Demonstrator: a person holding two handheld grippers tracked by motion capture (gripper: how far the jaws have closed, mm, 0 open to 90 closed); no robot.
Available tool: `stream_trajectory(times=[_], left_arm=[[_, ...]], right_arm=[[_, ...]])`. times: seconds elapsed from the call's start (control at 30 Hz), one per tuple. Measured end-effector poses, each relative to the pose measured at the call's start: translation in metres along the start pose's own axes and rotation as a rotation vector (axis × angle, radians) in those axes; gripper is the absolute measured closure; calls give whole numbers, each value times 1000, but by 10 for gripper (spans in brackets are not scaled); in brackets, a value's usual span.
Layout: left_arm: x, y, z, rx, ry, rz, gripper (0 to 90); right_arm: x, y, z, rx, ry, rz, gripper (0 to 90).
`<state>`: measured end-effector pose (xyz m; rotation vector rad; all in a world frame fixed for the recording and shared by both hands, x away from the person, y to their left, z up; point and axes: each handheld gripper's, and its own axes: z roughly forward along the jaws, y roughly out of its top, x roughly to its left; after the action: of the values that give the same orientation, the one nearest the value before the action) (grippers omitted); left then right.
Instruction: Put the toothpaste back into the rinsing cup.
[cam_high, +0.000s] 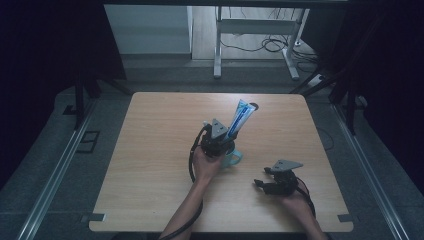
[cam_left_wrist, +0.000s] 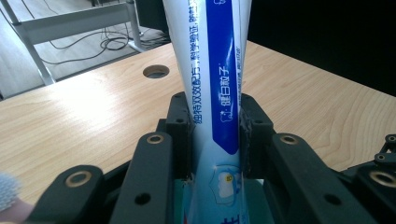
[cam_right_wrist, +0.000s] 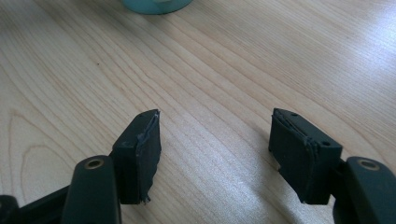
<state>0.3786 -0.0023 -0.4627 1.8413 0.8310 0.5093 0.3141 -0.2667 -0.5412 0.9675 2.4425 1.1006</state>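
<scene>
A white and blue toothpaste tube (cam_high: 240, 118) stands tilted up from a teal mug (cam_high: 232, 158) near the middle of the wooden table (cam_high: 150, 150). My left gripper (cam_high: 220, 142) is shut on the tube just above the mug. In the left gripper view both pads press the tube (cam_left_wrist: 217, 93) from either side. To the right, near the front edge, my right gripper (cam_high: 260, 185) stands open, pointing left. In the right gripper view its jaws (cam_right_wrist: 215, 144) are wide apart over bare wood, and the teal mug's base (cam_right_wrist: 156, 4) shows at the top edge.
A round cable hole (cam_high: 252, 106) sits near the table's far edge, also seen as the hole (cam_left_wrist: 156, 71) beyond the tube. Toothbrush bristles (cam_left_wrist: 7, 189) show at the lower left of the left gripper view. White desk legs (cam_high: 217, 50) and cables lie on the floor behind.
</scene>
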Motion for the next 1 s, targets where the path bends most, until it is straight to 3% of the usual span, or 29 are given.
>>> stream_trajectory(times=[0.3,0.53,0.63,0.87,1.0], left_arm=[[2,-2,0,-5,-3,-15,700],[2,-2,0,-6,-3,-19,699],[2,-3,0,-8,-3,-17,698],[2,-3,0,-8,-4,-19,698],[2,-3,0,-7,-5,-19,698]], right_arm=[[-3,0,-1,-10,-14,20,440],[-6,5,3,-19,54,72,488],[-2,15,6,-22,69,51,502],[3,48,12,-70,128,50,519],[7,65,17,-75,137,31,534]])
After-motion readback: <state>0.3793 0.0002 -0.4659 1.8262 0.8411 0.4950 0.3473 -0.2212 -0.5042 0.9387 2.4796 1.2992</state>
